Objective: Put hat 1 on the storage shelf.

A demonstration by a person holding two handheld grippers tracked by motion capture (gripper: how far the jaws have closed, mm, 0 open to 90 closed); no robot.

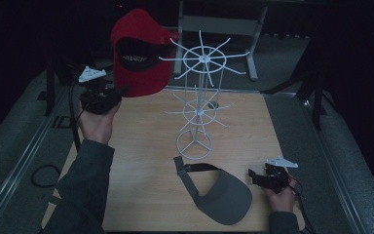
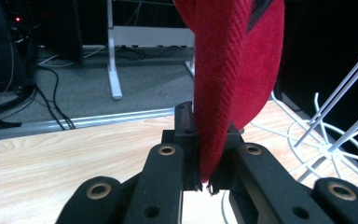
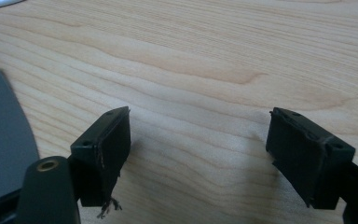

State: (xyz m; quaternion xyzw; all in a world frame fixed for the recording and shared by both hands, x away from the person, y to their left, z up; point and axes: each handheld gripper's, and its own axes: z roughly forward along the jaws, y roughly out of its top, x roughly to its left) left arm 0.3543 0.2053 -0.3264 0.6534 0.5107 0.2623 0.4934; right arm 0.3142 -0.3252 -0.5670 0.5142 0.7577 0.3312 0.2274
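Note:
A red cap (image 1: 139, 53) hangs in the air at the back left, its dark inside facing me. My left gripper (image 1: 119, 91) is shut on its brim edge; in the left gripper view the red fabric (image 2: 233, 74) rises from between the closed jaws (image 2: 204, 179). A white wire display stand (image 1: 199, 97) with two tiers of spokes stands mid-table, just right of the cap. A grey visor (image 1: 219, 192) lies flat near the front edge. My right gripper (image 1: 253, 176) rests low on the table beside the visor's right side, open, with bare wood between its jaws (image 3: 198, 154).
The wooden table (image 1: 141, 161) has grey carpeted floor around it. A black cable loop (image 1: 45, 175) lies on the floor at the left. A metal table frame (image 1: 219, 24) stands behind, in the dark.

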